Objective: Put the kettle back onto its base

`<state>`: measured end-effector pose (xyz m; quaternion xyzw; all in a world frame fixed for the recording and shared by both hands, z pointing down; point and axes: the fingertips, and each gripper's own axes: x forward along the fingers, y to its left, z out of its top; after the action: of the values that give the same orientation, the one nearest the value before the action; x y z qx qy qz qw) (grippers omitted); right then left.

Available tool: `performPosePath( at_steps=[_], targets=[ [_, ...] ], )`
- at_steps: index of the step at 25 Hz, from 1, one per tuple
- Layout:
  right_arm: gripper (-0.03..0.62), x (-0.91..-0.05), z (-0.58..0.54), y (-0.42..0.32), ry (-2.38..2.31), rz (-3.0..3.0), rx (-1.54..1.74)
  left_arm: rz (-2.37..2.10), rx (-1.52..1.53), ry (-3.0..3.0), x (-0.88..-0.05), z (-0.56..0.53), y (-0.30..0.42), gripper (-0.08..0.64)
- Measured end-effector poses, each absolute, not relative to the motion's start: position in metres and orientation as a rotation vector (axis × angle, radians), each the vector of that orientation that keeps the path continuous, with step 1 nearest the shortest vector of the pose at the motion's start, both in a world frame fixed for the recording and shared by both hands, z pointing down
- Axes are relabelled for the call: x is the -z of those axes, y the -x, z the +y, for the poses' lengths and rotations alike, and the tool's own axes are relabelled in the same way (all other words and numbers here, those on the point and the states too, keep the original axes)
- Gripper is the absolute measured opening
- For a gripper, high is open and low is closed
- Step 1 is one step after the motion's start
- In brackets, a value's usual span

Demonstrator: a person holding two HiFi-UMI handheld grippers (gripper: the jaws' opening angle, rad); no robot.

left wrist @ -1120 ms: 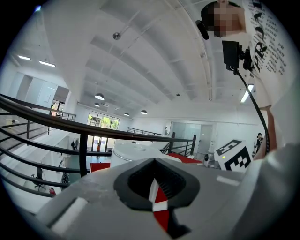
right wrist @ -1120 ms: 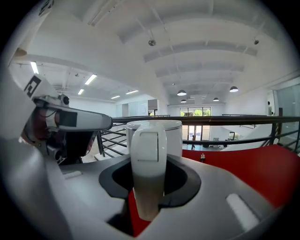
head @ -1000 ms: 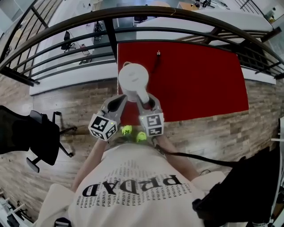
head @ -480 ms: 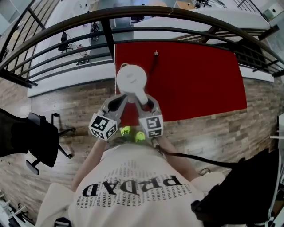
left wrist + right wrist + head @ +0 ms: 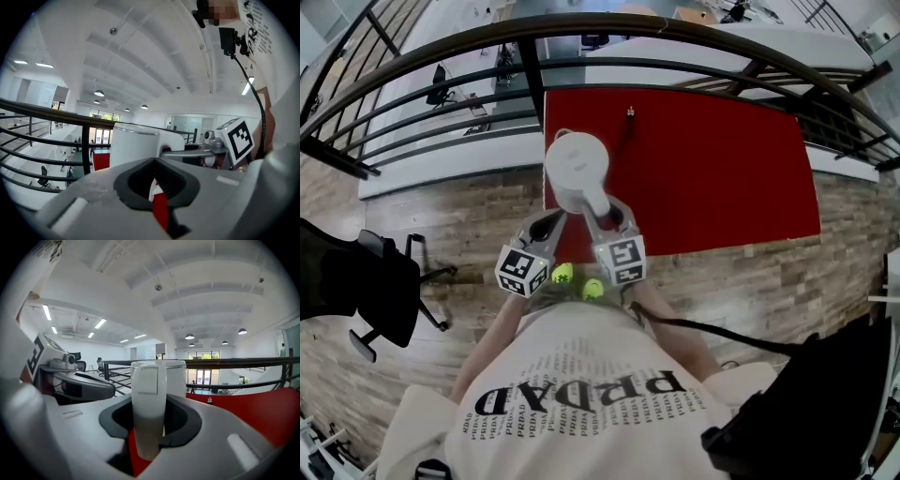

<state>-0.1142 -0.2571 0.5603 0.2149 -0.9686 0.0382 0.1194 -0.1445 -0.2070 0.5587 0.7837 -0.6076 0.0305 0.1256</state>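
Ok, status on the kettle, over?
Right gripper shut on kettle handle. Left gripper shut, empty, alongside. It hangs over red table near-left corner. Base not in view.

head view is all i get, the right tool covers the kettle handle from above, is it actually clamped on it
observer: yes. In the right gripper view the handle stands upright inside the right tool, which is closed on it from both sides.
operator: ok and the left tool, carrying anything
observer: no. The left gripper view shows the left tool with its tips together and nothing between them. The kettle stands beyond them.
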Motion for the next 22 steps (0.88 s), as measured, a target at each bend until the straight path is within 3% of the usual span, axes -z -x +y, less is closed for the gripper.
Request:
performPosePath(
  at_steps=[22],
  targets=[
    [0.123, -0.564, -0.2583, 0.1154, -0.611, -2.83, -0.109, -1.795, -0.089, -2.262, -0.5601, -0.2069, 0.1445, 0.006]
  ],
)
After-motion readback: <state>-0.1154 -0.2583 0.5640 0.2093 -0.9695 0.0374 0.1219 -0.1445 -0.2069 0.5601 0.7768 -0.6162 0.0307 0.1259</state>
